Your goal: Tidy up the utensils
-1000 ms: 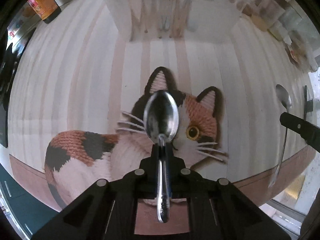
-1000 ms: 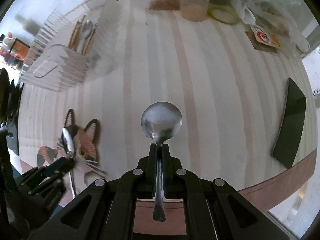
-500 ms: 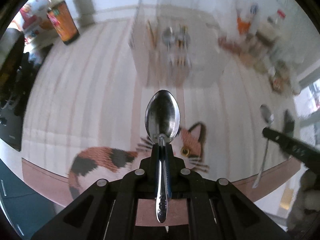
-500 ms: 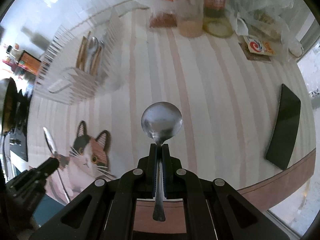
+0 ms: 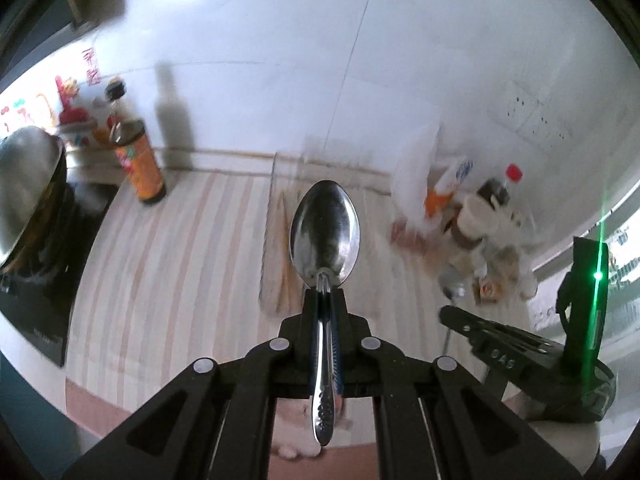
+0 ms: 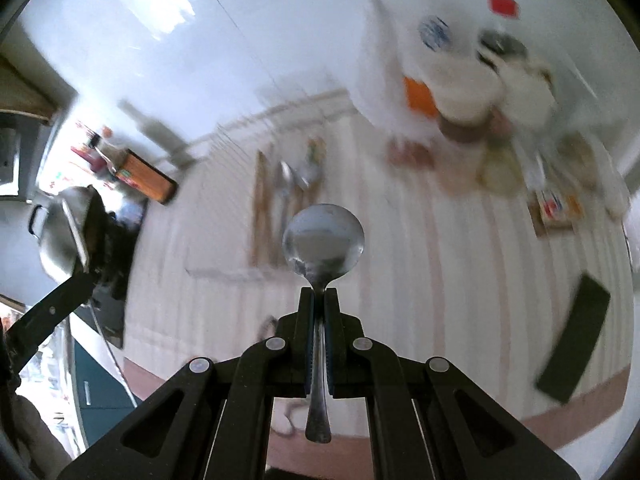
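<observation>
My left gripper (image 5: pixel 324 294) is shut on an oval metal spoon (image 5: pixel 325 232), bowl pointing forward and up. My right gripper (image 6: pixel 319 294) is shut on a round-bowled metal spoon (image 6: pixel 323 240). Both are raised above the striped table. A clear utensil organizer (image 6: pixel 280 220) with wooden chopsticks and a spoon in it lies ahead at the table's back; in the left wrist view the organizer (image 5: pixel 276 240) is blurred behind the spoon. The right gripper shows at the right of the left wrist view (image 5: pixel 500 340).
An orange-labelled bottle (image 5: pixel 140 164) stands back left by a metal pot (image 5: pixel 28 184). Jars, bottles and packets (image 5: pixel 472 216) crowd the back right. A dark flat object (image 6: pixel 576 332) lies at the right on the striped table (image 6: pixel 460 300).
Both grippers have tilted upward and lifted with their spoons; the cat mat has dropped out of view and the wall and organizer now fill the views.
</observation>
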A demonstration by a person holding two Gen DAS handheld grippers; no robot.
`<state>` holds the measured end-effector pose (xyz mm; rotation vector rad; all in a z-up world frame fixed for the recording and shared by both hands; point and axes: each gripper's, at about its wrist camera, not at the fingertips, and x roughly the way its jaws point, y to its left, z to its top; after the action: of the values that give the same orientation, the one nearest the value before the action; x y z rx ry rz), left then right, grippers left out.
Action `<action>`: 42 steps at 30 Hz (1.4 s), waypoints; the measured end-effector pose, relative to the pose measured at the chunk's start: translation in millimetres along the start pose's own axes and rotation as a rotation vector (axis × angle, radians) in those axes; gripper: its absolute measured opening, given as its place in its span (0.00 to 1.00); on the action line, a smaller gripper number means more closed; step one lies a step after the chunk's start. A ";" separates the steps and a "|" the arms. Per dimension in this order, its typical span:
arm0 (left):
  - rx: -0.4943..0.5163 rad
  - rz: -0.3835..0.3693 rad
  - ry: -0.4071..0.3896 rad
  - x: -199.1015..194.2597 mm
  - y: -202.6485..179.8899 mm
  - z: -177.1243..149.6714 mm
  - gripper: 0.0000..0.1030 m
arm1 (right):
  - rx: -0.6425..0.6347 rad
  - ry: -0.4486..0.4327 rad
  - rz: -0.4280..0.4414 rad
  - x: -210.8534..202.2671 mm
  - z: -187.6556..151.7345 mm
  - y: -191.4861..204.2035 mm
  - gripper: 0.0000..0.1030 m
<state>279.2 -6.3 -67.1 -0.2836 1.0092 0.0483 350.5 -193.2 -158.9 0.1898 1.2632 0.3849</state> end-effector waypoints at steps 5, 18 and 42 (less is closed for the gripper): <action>-0.043 -0.051 0.079 40.7 10.1 46.4 0.03 | 0.002 0.012 0.022 21.5 59.6 17.8 0.04; -0.079 -0.051 0.335 157.2 31.4 80.4 0.04 | 0.024 0.193 -0.029 125.5 121.2 19.7 0.05; 0.043 0.382 0.072 93.8 32.9 12.4 1.00 | -0.168 -0.057 -0.386 54.8 38.2 12.5 1.00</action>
<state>334.0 20.0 -146.7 -0.0501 1.1234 0.3639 398.3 -157.9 -191.9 -0.1837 1.1736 0.1498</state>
